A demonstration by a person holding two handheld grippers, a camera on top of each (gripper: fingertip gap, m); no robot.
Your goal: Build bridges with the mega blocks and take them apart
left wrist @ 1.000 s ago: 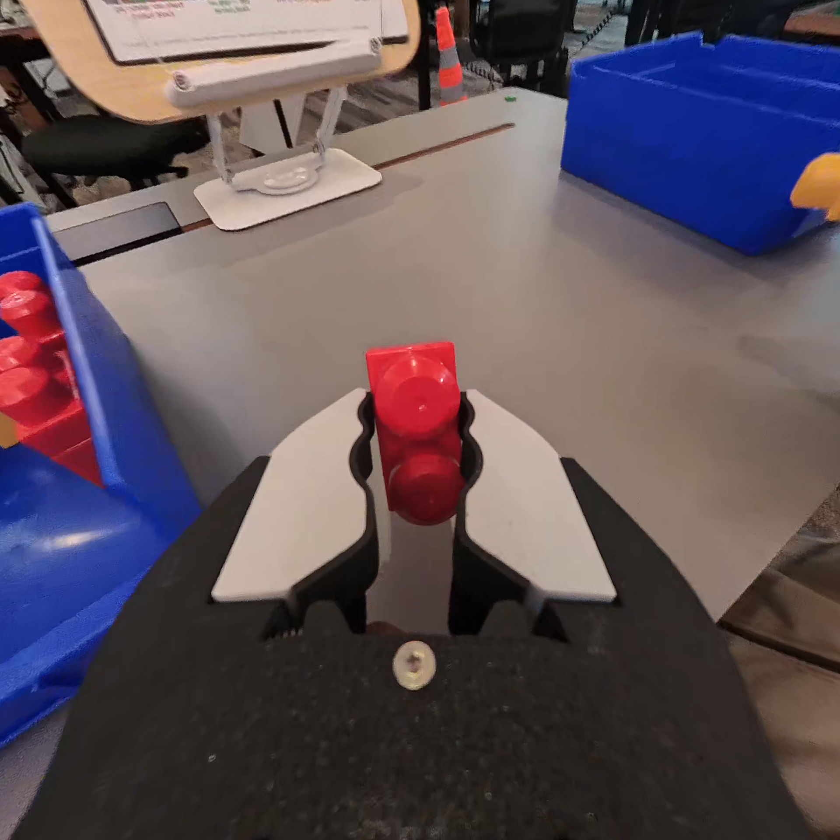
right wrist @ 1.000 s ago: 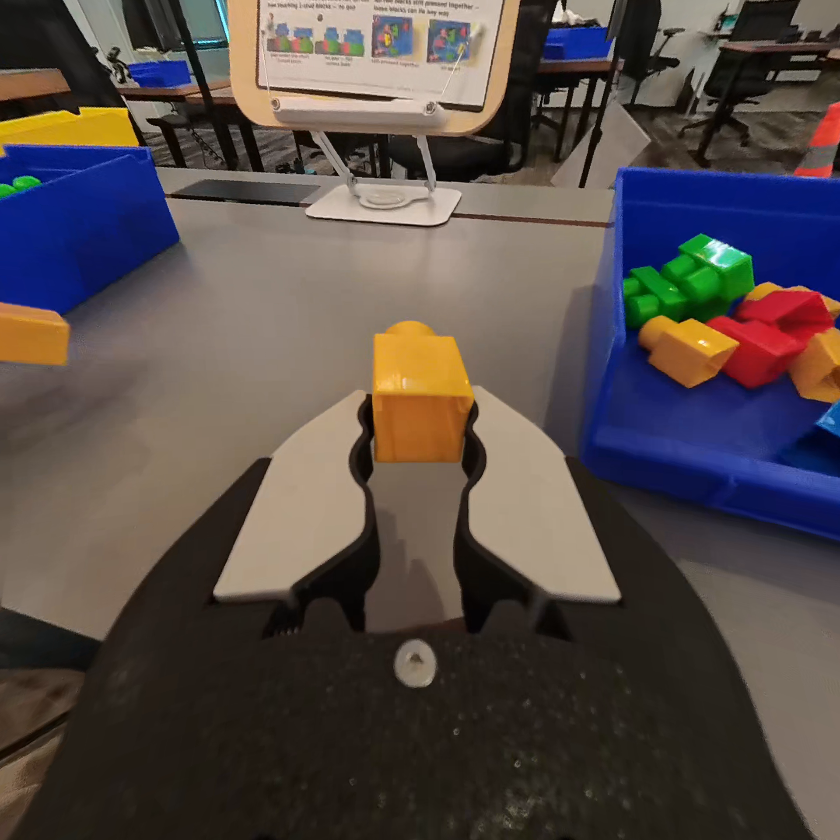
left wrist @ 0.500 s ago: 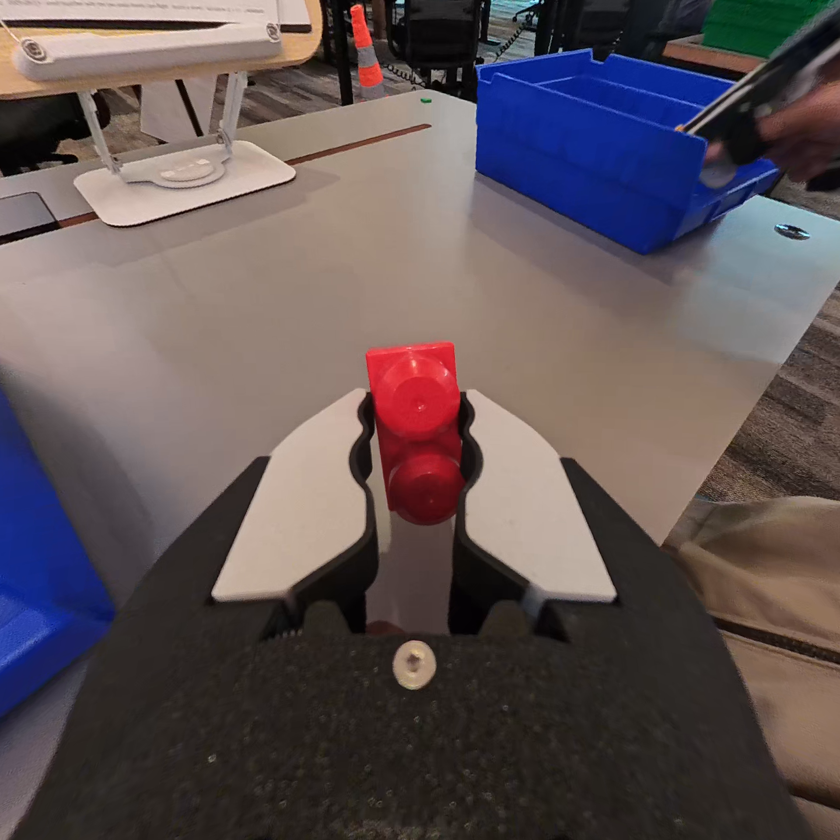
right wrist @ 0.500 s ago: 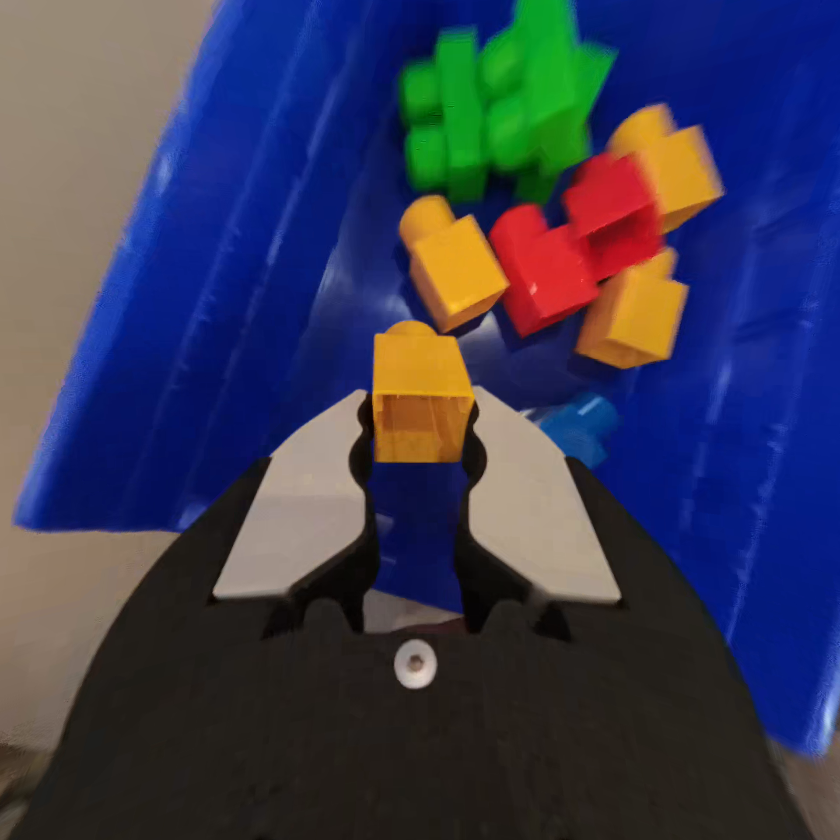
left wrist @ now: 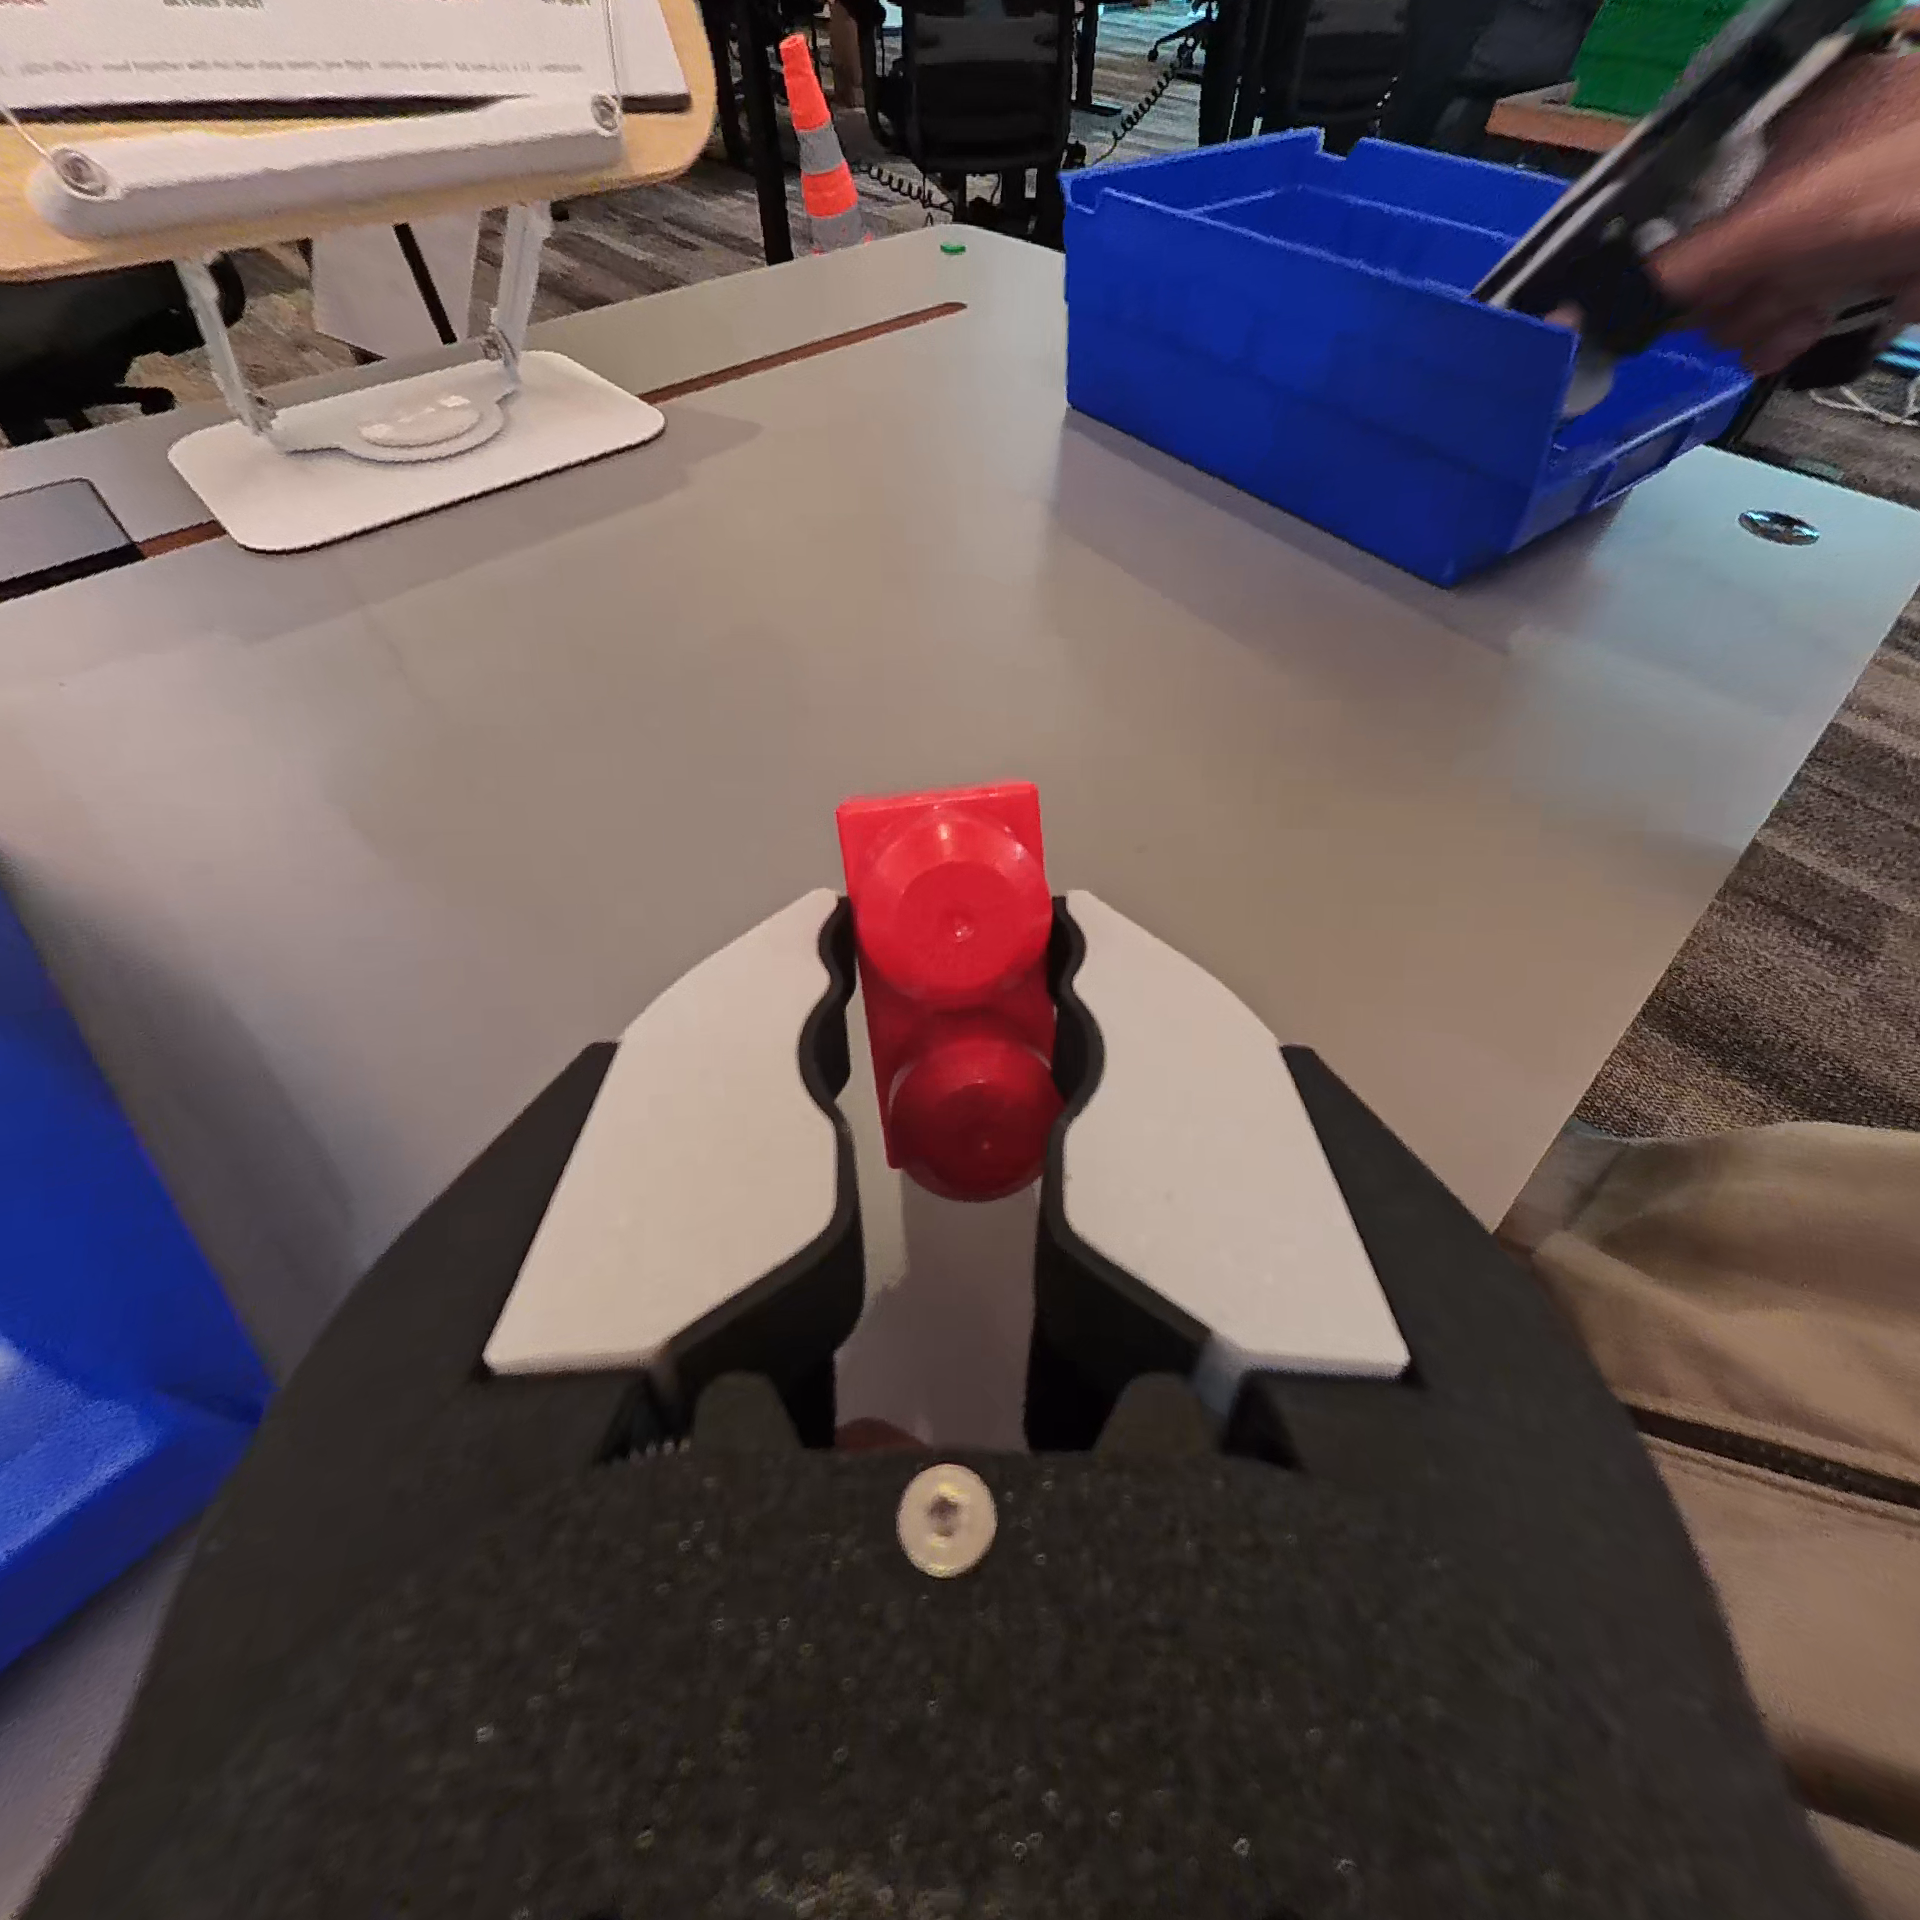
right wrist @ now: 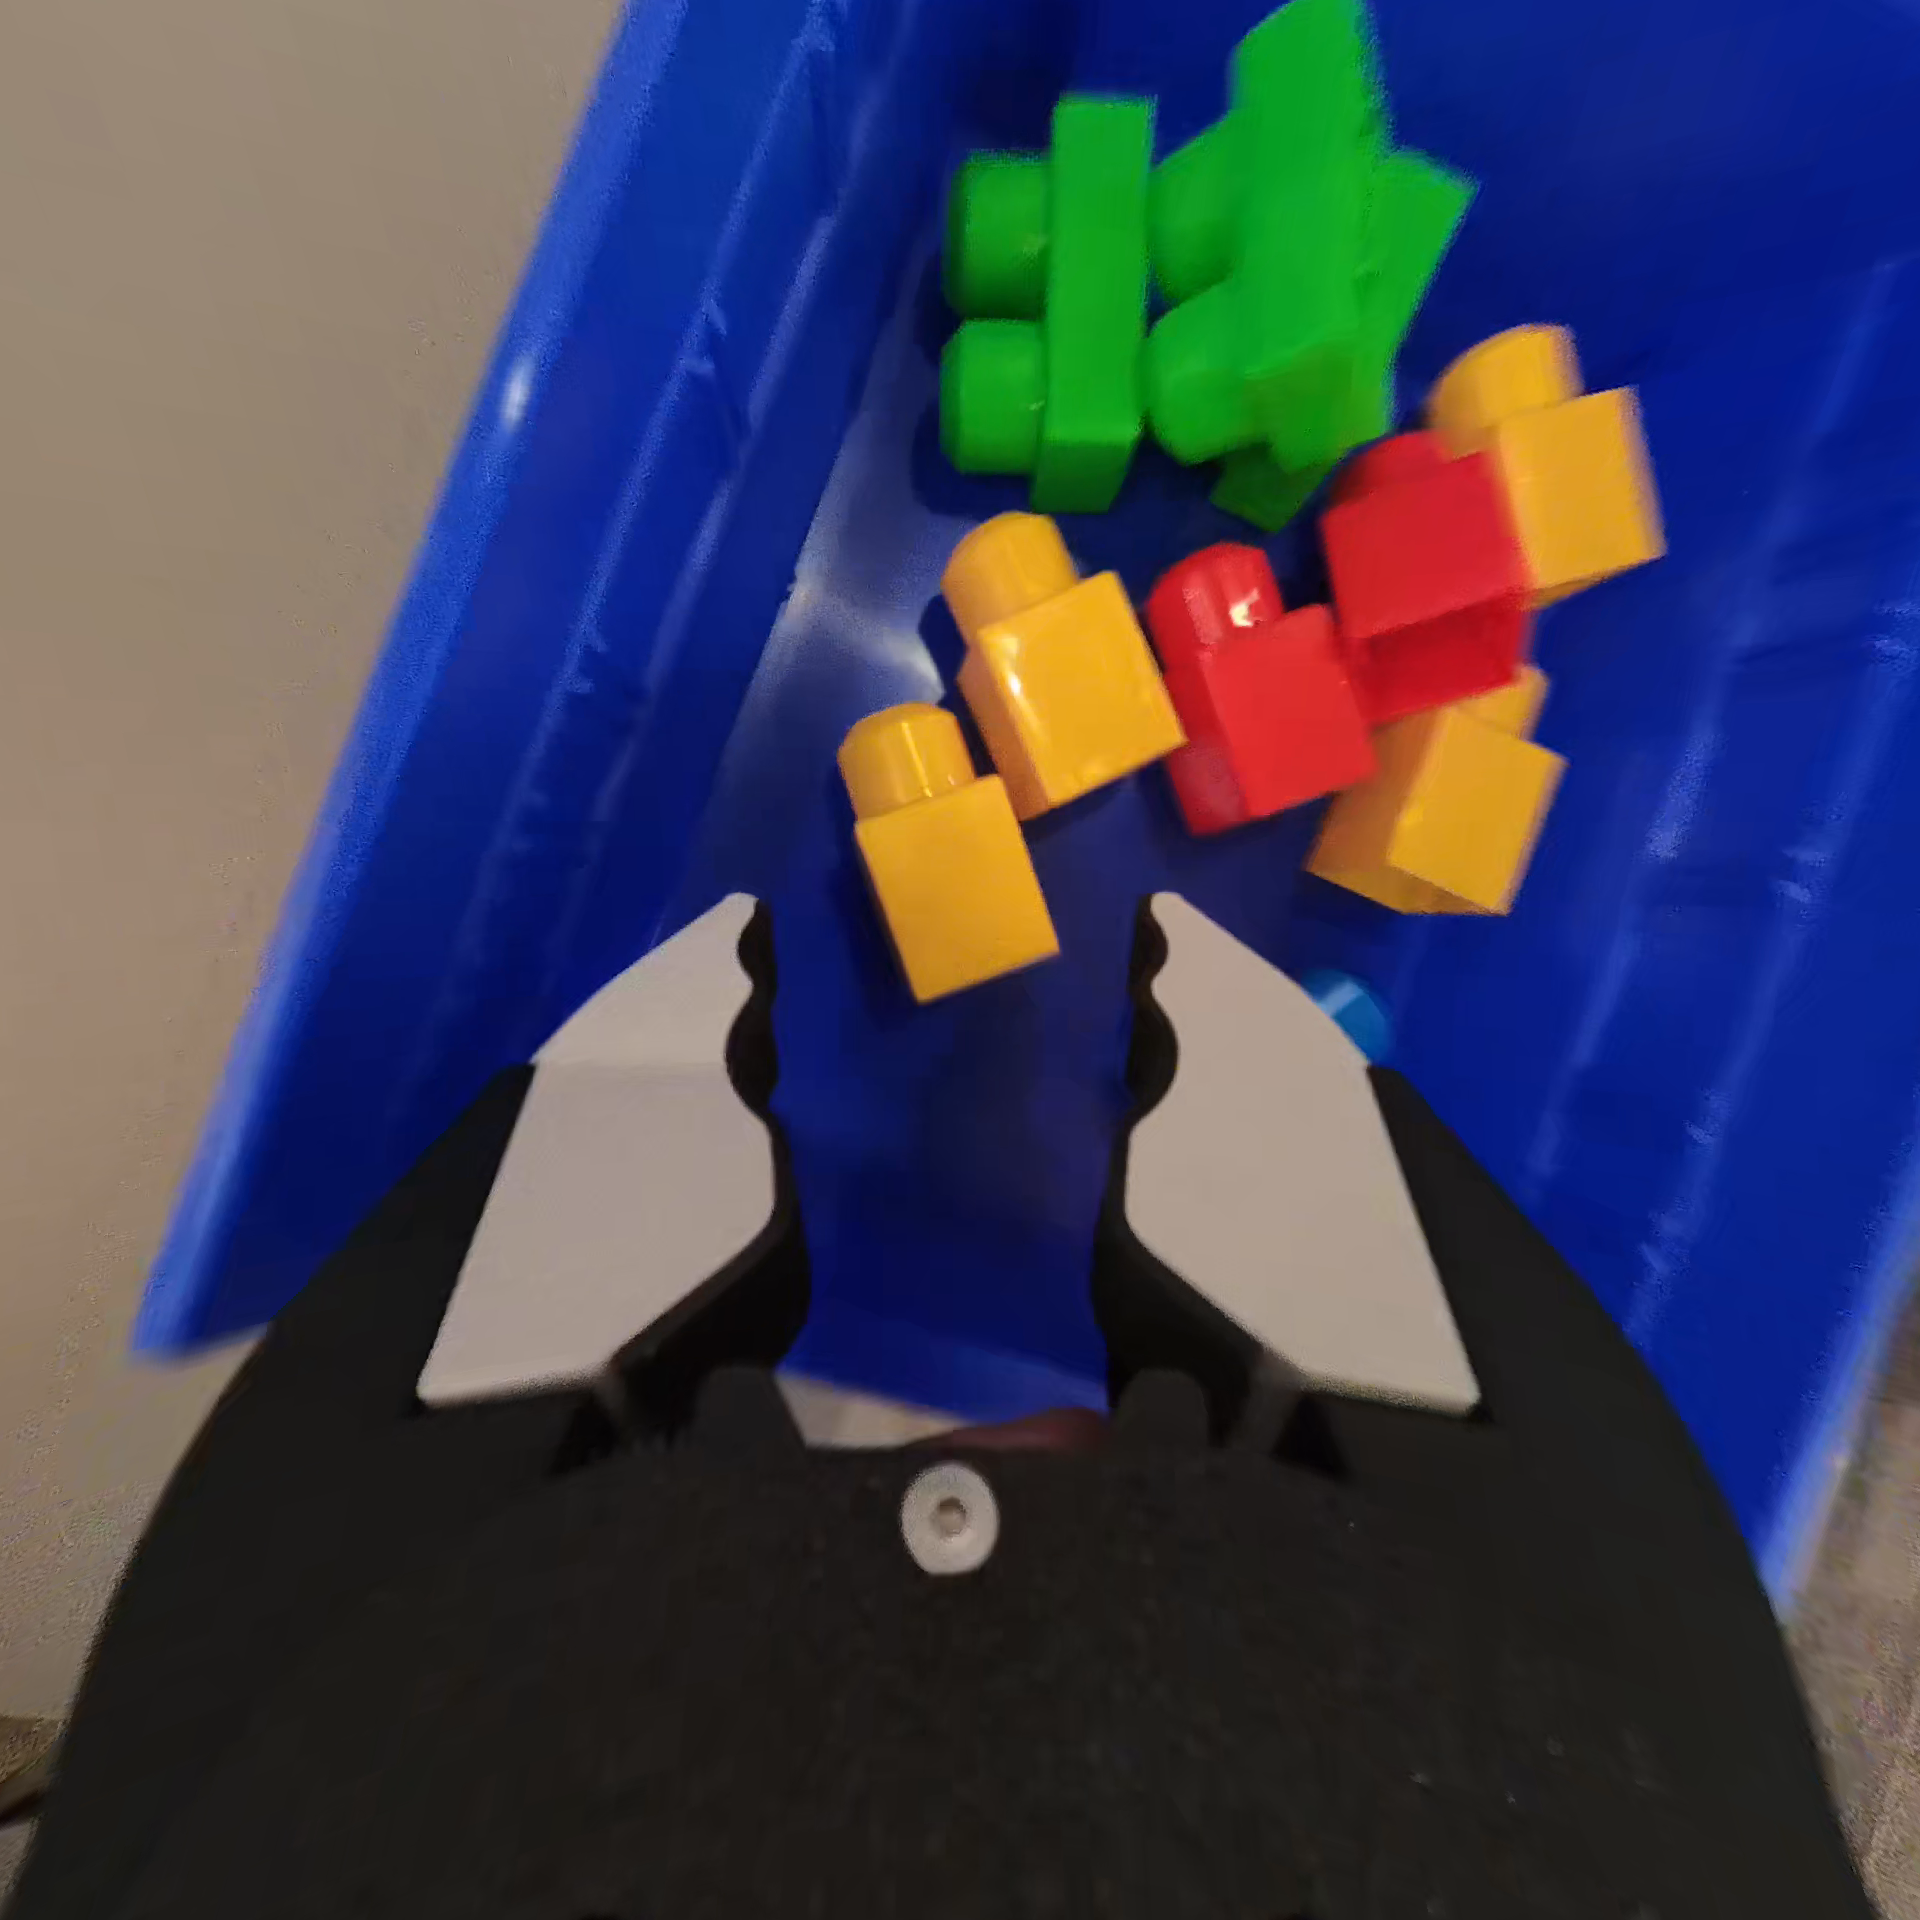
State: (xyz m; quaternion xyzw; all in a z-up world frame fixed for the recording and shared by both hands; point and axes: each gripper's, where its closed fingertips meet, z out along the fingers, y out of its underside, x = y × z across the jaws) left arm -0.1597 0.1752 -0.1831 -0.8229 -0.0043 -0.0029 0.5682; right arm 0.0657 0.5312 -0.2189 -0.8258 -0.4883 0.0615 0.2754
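My left gripper (left wrist: 951,914) is shut on a red two-stud block (left wrist: 951,987) and holds it above the grey table (left wrist: 727,675), studs facing the camera. My right gripper (right wrist: 951,914) is open and empty, pointing down into a blue bin (right wrist: 582,623). A yellow one-stud block (right wrist: 945,873) lies just beyond its fingertips, apart from them. Beyond it in the bin lie more yellow blocks (right wrist: 1060,675), red blocks (right wrist: 1268,707) and green blocks (right wrist: 1091,312). In the left wrist view the right gripper's body and a hand (left wrist: 1745,208) hang over that blue bin (left wrist: 1299,374).
A white stand with a wooden board (left wrist: 416,436) is at the table's back left. Another blue bin (left wrist: 94,1299) is at the left edge. A small blue block (right wrist: 1345,1013) peeks out by my right finger. The table's right edge and carpet lie close by. The grippers' ends are close to 45 cm from one another.
My right gripper has opened and let go of the yellow block, which now lies in the bin. Before that it swung from the table over to the bin. The left gripper turned right, still holding the red block.
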